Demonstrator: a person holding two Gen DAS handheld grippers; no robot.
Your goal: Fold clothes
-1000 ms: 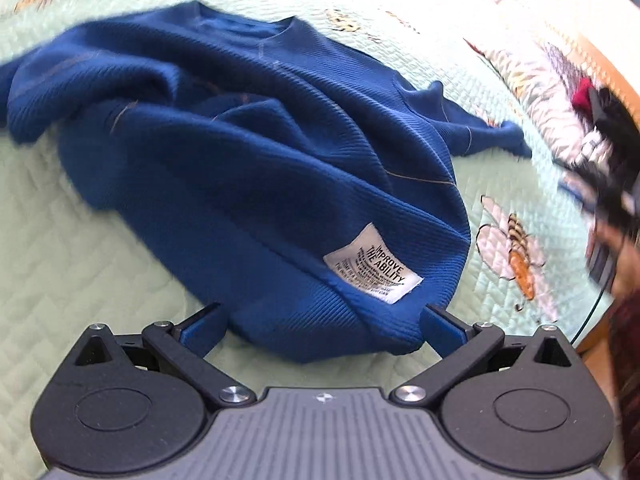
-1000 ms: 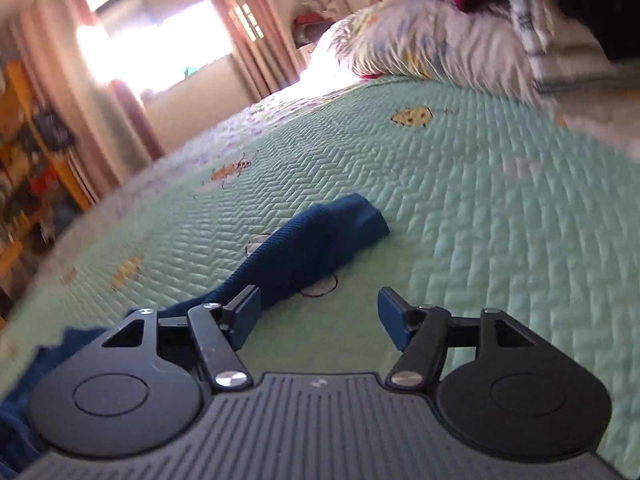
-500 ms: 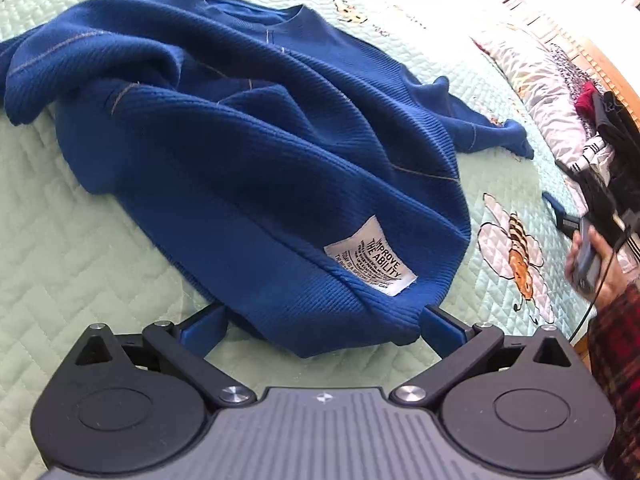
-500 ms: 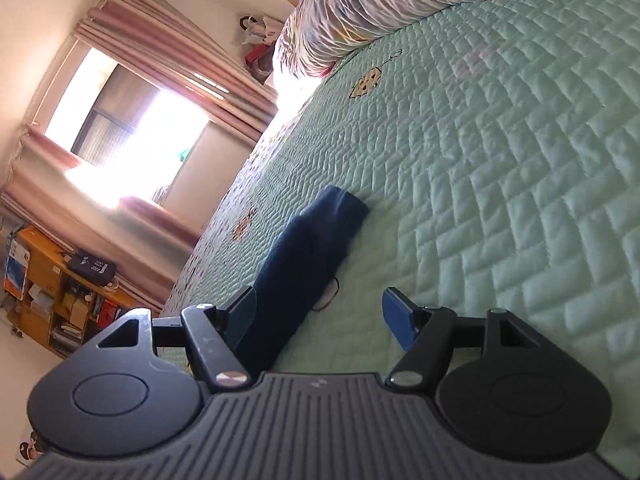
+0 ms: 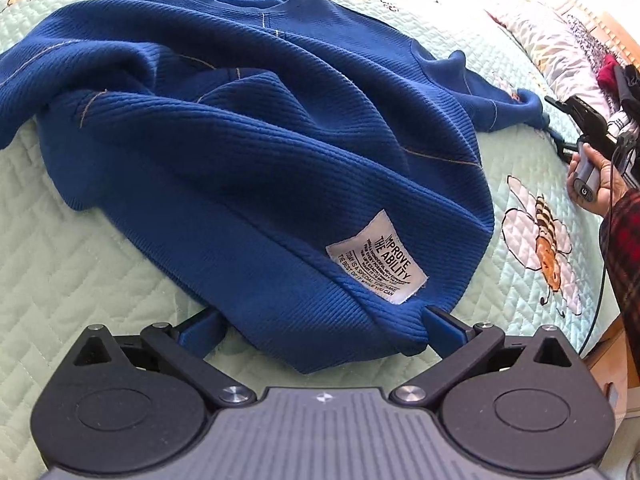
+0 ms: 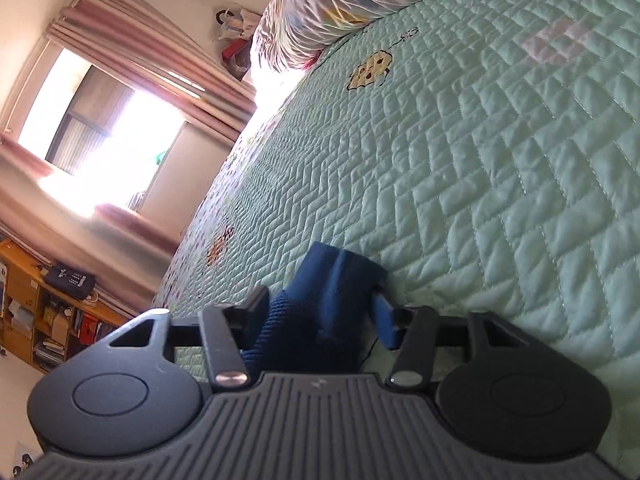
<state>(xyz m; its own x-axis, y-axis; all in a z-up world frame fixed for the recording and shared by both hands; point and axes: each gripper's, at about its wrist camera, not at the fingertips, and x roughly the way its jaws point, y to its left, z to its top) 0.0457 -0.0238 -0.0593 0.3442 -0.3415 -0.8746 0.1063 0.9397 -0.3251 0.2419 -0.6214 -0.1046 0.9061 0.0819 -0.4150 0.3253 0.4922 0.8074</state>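
Two grippers reach for a rumpled blue sweater on the bed

The blue sweater (image 5: 256, 152) lies bunched up on the green quilt (image 5: 60, 280), neck far away and bottom edge near the left gripper (image 5: 320, 328). The left gripper's jaws stand wide, one on each side of the bottom edge by the white label (image 5: 378, 266), and they do not squeeze it yet. The right gripper (image 6: 316, 316) is closing its jaws around the sleeve end (image 6: 336, 276), which sits between them; I cannot tell if the pads press it yet. The right gripper might pinch only a thin bit of cuff, and then the sleeve could slip out when it is pulled. The left one might also grab the quilt under the sweater. If one side pulls first, the sweater could bunch up even more.
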